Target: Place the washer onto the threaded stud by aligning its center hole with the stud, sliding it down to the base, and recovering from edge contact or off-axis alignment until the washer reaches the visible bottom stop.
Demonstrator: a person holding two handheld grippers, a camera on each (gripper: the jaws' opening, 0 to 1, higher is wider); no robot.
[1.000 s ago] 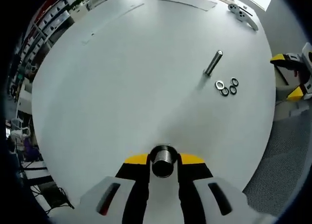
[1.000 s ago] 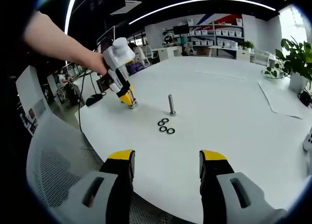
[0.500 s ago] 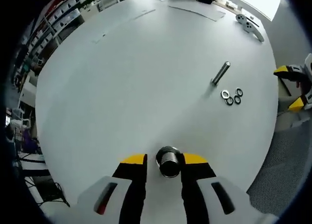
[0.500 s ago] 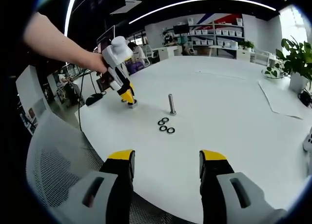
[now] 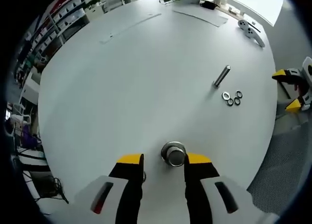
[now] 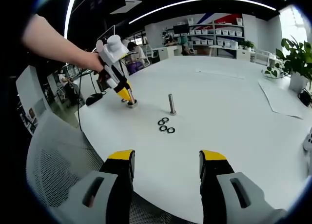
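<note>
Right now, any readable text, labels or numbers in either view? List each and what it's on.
None readable.
Far storage bins on the white shelving: any labels too small and blurred.
Flat white sheet of paper on the round white table: no print legible.
Upright metal threaded stud, small metal washers, yellow-tipped left gripper: no markings visible.

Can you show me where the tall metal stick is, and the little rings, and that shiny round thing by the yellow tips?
threaded stud (image 6: 171, 104), right gripper view, middle of its upright shaft.
washers (image 6: 165, 126), right gripper view, the middle ring of the cluster.
metal cylinder (image 5: 174, 154), left gripper view, its round top face.
</note>
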